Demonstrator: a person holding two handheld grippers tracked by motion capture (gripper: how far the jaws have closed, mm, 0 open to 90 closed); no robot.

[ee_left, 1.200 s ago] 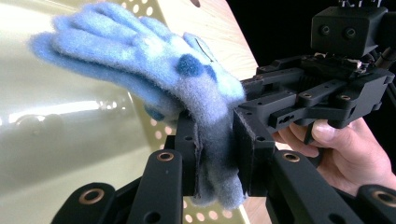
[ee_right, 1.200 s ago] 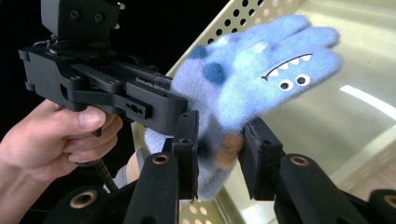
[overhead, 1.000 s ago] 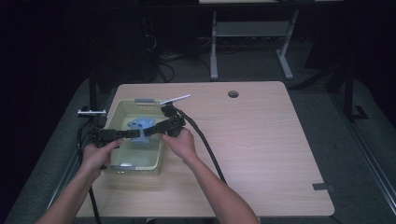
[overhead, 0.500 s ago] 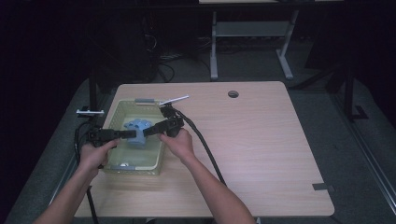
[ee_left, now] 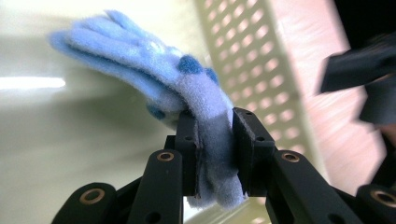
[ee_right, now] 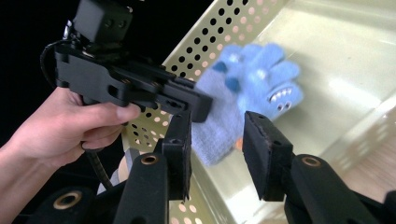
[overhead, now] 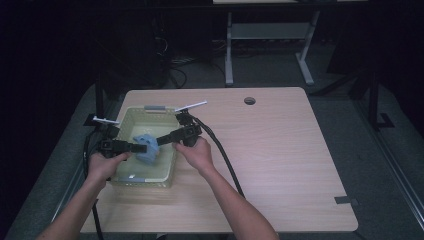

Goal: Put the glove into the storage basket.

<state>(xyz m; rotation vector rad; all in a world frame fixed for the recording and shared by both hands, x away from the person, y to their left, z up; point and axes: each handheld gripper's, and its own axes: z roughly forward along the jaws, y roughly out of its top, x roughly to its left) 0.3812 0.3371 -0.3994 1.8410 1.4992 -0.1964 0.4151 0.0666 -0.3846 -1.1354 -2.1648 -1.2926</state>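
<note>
A fuzzy light-blue glove (overhead: 148,148) with darker spots and a small face hangs over the inside of a pale perforated bin (overhead: 131,113). My left gripper (overhead: 145,148) is shut on the glove's cuff (ee_left: 212,140), its pads pressing the fleece from both sides; the fingers of the glove (ee_left: 140,51) stick out past the jaws. My right gripper (overhead: 159,141) reaches in from the right. Its jaws have just been opening, and they stand apart (ee_right: 217,135) in front of the glove (ee_right: 254,81) without pressing it. The left gripper (ee_right: 201,106) crosses just beyond them.
The bin sits on the left part of a wooden table (overhead: 280,150). A white stick (overhead: 190,106) lies at the bin's far right corner, another (overhead: 106,120) at its left. A thick black cable (overhead: 222,155) trails from the right gripper. A round hole (overhead: 249,100) is at the table's back.
The glove has come slightly toward the person, held by the left gripper. The right gripper's jaws have spread and no longer grip it.
</note>
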